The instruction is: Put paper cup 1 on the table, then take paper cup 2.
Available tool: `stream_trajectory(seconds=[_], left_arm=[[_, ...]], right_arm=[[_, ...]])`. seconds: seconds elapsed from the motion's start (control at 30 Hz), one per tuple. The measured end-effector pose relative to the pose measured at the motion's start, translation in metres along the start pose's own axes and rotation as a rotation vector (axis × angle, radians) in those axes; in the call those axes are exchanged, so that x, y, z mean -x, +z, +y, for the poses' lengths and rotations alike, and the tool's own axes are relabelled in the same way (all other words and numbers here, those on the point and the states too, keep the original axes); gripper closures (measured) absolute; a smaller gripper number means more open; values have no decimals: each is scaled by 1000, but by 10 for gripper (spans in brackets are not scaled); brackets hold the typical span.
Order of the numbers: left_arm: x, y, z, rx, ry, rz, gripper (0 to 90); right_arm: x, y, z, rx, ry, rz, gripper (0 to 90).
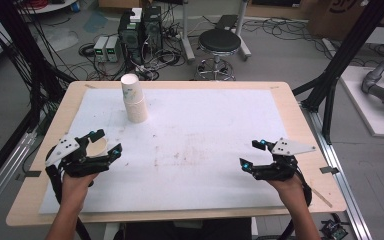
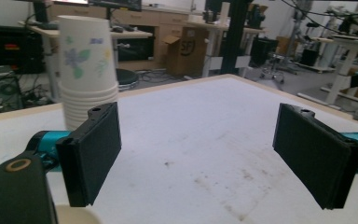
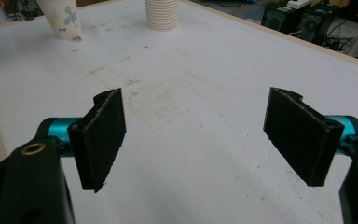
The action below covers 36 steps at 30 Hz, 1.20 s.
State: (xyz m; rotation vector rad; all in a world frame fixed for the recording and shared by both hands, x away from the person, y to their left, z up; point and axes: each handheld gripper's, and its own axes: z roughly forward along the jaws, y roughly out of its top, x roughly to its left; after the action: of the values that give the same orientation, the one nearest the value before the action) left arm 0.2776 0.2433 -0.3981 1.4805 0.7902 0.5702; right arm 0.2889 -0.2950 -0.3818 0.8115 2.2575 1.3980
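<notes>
At lower left of the high view, the left gripper [image 1: 101, 144] hangs with jaws wide over 1 single cup [image 1: 98, 147], nothing gripped. The cup stack [image 1: 134, 98] stands upper left on the white mat [image 1: 205, 145]. The right gripper [image 1: 254, 154], lower right, gapes wide and empty.

The left gripper [image 2: 198, 158] held its two black jaws wide apart with nothing between them above the white table [image 2: 205, 121], while a stack of floral paper cups [image 2: 86, 70] stood upright near the far edge.
</notes>
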Motion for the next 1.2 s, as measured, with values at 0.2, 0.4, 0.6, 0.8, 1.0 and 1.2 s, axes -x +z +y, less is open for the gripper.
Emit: stream_trajectory(seconds=[0.2,0.4,0.6,0.8,1.0,1.2], left_arm=[[7,10,-2,-13,-1,-47,153],[10,18,-7,-35,24,-76,153],[11,22,-10,-43,30,-90,153],[12,22,-12,-50,28,-89,153],[14,23,-12,-50,35,-99,153],[16,26,-14,-59,31,-108,153]], right_arm=[[1,-2,-2,-2,15,-3,213],[4,-4,-3,-3,19,-44,205],[6,-8,-5,-1,31,-71,204],[5,-7,-5,12,31,-60,204],[4,-5,-3,12,30,-52,199],[5,-8,-5,21,29,-49,200]])
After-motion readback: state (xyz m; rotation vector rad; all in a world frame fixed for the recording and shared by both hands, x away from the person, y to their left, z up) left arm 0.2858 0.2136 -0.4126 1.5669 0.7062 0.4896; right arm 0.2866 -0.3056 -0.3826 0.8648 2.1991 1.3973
